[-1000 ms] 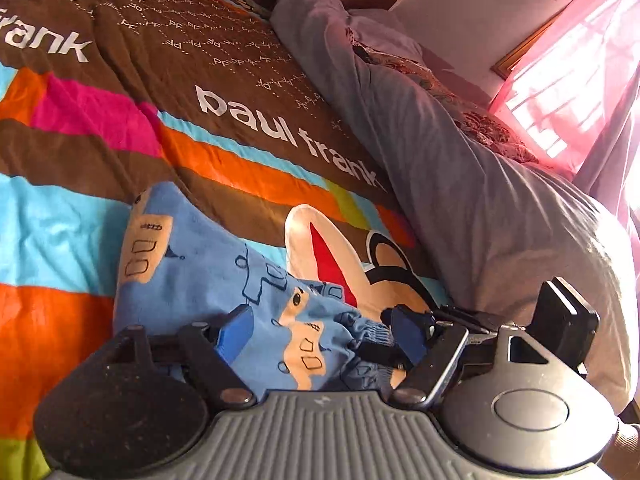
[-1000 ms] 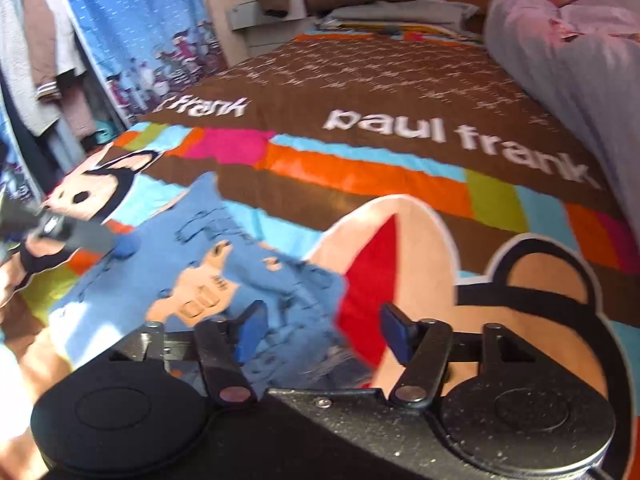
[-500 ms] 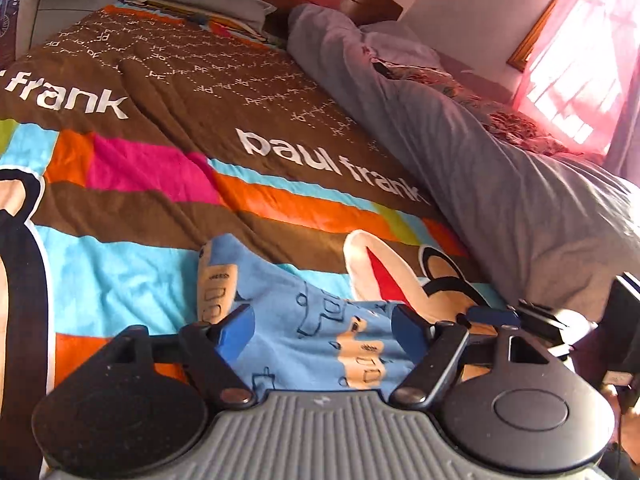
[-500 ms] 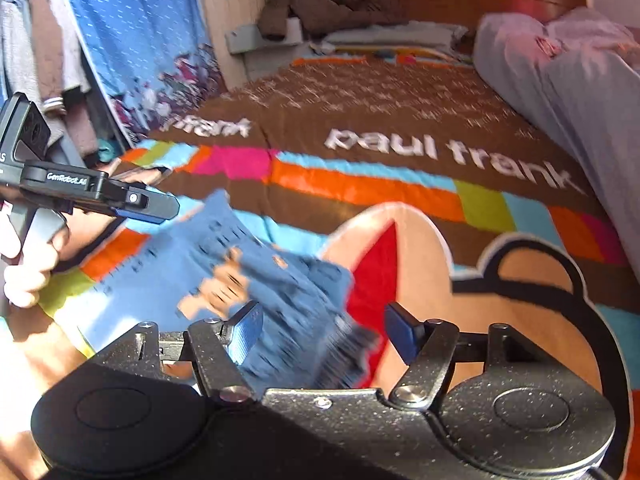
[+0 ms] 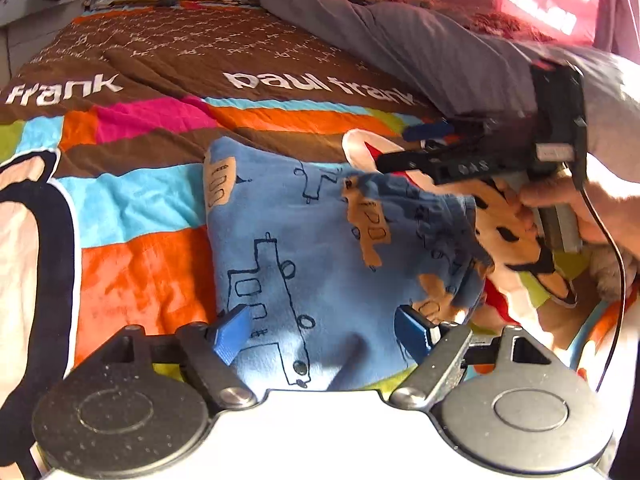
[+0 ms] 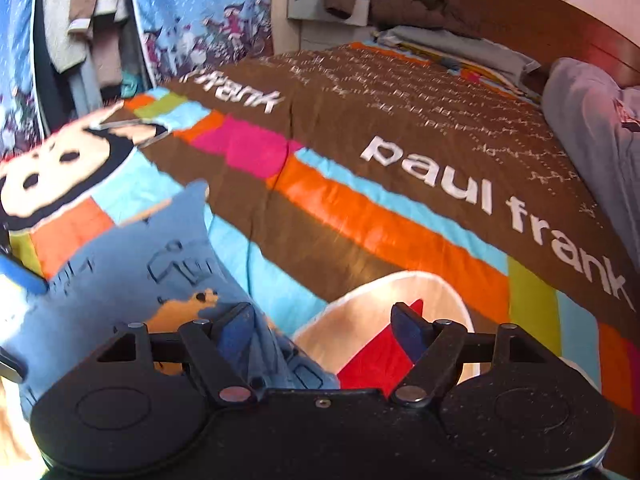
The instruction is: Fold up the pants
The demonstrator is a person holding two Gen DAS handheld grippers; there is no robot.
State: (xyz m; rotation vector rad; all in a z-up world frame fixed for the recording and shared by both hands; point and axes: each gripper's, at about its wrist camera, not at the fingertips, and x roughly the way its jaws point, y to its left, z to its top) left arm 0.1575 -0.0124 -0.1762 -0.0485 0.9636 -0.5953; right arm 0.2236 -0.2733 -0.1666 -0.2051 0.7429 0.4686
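Note:
Blue pants [image 5: 320, 240] printed with outlined vehicles and tan patches lie flat on the striped bedspread [image 5: 140, 272], rumpled at their right end. My left gripper [image 5: 322, 334] hovers over their near edge, jaws opening, pads clear of the cloth. To the right a hand [image 5: 580, 208] holds my right gripper [image 5: 406, 147] above the rumpled end. In the right wrist view the pants [image 6: 140, 272] lie to the left. The right gripper [image 6: 322, 328] has its jaws opening, with the cloth's edge by the left finger [image 6: 236, 332] and unpinched.
A grey duvet [image 5: 400, 40] is heaped along the bed's right side under a pink curtain [image 5: 560, 0]. Pillows and a wooden headboard [image 6: 520, 12] are at the far end. Hanging clothes [image 6: 80, 20] and a blue patterned curtain [image 6: 200, 8] stand left of the bed.
Both views have swung and rolled. The pants now lie flatter and centred under the left gripper. The right gripper has drawn off to the right, its jaws wider, with less cloth between them.

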